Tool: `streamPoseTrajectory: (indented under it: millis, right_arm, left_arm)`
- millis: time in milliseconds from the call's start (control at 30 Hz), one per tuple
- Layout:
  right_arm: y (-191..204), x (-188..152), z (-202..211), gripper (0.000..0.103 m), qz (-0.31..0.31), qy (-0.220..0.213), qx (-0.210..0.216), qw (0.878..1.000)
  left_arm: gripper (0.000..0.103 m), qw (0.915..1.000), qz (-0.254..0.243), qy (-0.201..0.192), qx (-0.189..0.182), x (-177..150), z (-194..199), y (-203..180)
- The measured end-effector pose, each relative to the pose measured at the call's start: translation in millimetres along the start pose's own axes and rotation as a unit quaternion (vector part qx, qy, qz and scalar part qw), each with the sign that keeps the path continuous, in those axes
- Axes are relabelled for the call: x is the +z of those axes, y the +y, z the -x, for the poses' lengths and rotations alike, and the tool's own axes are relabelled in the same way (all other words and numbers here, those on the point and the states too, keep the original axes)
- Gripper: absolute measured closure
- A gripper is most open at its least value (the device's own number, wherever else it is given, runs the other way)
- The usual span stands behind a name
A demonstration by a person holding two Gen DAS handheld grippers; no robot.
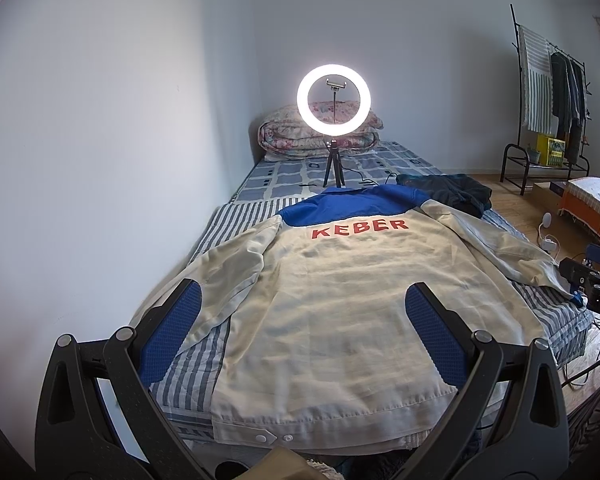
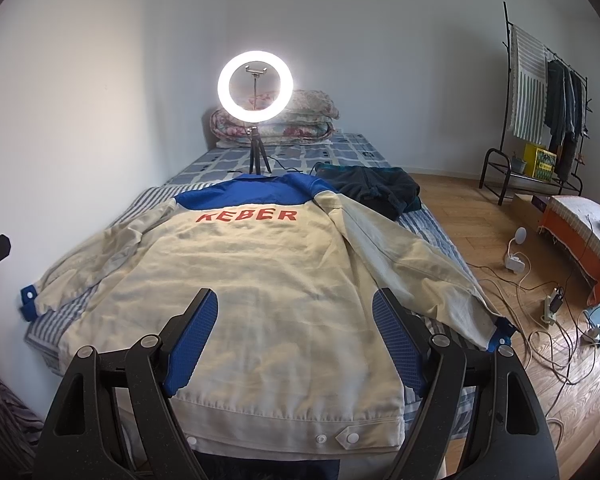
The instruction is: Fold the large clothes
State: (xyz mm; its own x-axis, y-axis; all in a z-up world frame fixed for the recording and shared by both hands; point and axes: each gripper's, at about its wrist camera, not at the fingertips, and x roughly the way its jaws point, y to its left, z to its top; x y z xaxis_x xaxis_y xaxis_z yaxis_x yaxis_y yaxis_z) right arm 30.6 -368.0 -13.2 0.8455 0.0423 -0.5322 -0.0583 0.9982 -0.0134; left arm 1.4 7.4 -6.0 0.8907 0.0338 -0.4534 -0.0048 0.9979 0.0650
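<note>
Indoors, jacket (image 2: 252, 280) flat, striped bed (image 2: 440, 224)

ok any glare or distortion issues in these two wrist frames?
Left wrist view: the ring light blows out to pure white with a halo on the wall; fisheye bends the bed edges and darkens the corners. Right wrist view: same blown-out ring light, curved floorboards; the jacket with its KEBER lettering stays sharp and evenly lit, jaws open and in focus.

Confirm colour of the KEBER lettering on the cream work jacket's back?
Red, on the cream work jacket just below its blue yoke; clearest in the right wrist view.
</note>
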Motion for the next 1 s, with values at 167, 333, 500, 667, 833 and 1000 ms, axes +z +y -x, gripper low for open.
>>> streamPoseTrajectory:
  millis: [167, 333, 500, 667, 833, 1000]
  right_arm:
    - [0, 0, 0, 0.023, -0.001, 0.001, -0.001, 1.000]
    - [0, -1, -1, 0.023, 0.000, 0.000, 0.000, 1.000]
    - [0, -1, -2, 0.023, 0.002, 0.000, 0.000, 1.000]
    - [3, -2, -7, 0.023, -0.001, 0.005, 0.003, 1.000]
    - [15, 1, -14, 0.023, 0.005, 0.011, 0.011, 1.000]
    - [40, 8, -22, 0.023, 0.024, -0.009, 0.084, 0.996]
  left_arm:
    - [0.000, 1.0000, 0.000, 0.000, 0.000, 0, 0, 0]
    - [0.000, 1.0000, 0.000, 0.000, 0.001, 0, 0, 1]
    - [0.000, 1.0000, 0.001, 0.002, 0.002, -1, -1, 4]
    - [0.000, 1.0000, 0.002, 0.004, 0.005, -2, -7, 12]
    - [0.000, 0.9998, -0.002, 0.004, 0.019, -14, -8, 22]
    - [0.000, 0.9994, -0.010, 0.016, 0.029, -35, -7, 33]
